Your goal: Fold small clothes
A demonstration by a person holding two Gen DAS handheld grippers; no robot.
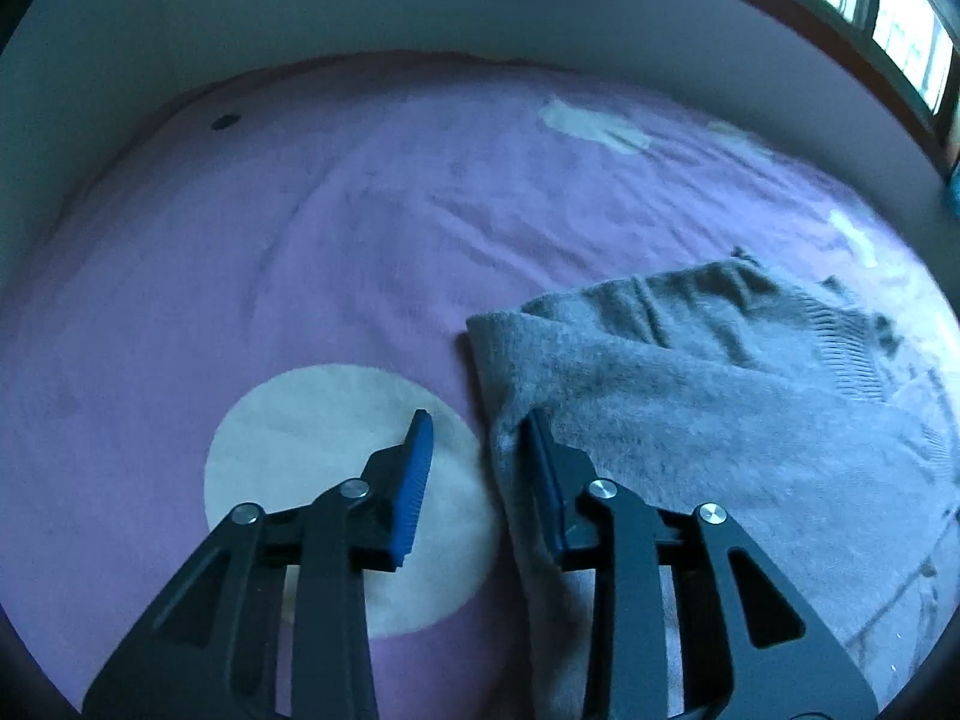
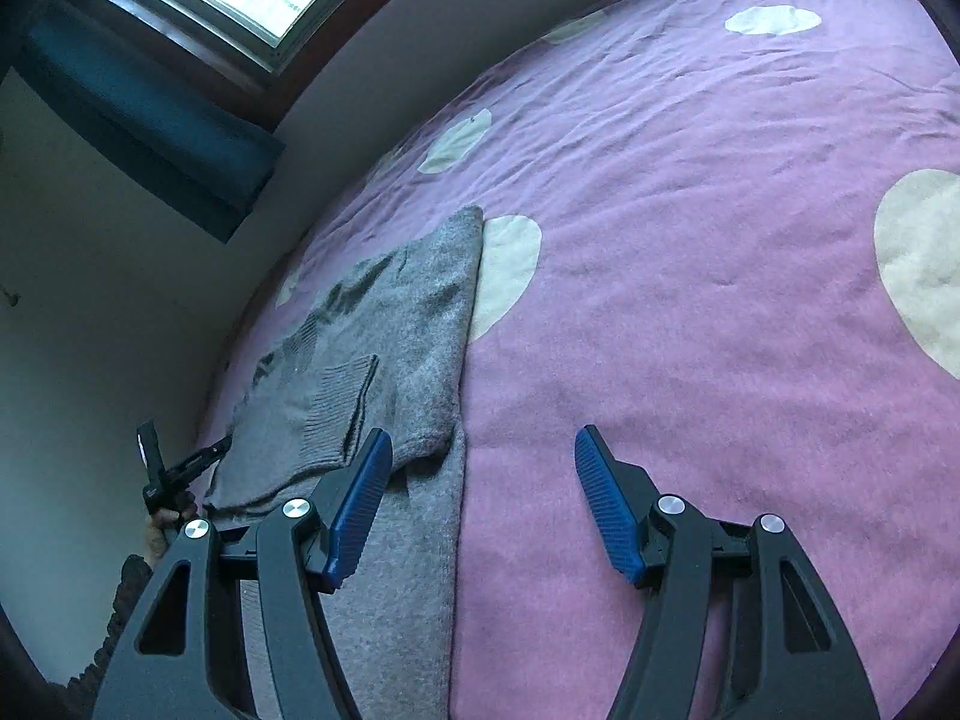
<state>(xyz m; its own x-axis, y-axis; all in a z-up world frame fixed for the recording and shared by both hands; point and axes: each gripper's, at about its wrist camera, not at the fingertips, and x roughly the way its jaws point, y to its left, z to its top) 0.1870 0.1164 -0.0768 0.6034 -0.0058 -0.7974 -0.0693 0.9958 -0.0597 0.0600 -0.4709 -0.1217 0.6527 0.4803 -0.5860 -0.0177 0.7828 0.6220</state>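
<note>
well, the grey sweater (image 2: 390,324) lies partly folded on the pink bed (image 2: 690,240), soft, fuzzy and limp, so with my left tool (image 1: 480,438) and right tool (image 2: 480,450) both spread and empty, i'd pinch its thick folded edge.

A bed (image 2: 690,210) is covered by a pink-purple blanket (image 1: 360,228) marked with pale cream patches (image 2: 504,270). A grey knitted sweater (image 2: 396,312) is laid partly folded on the blanket, overlapping one patch near the bed's edge.
</note>
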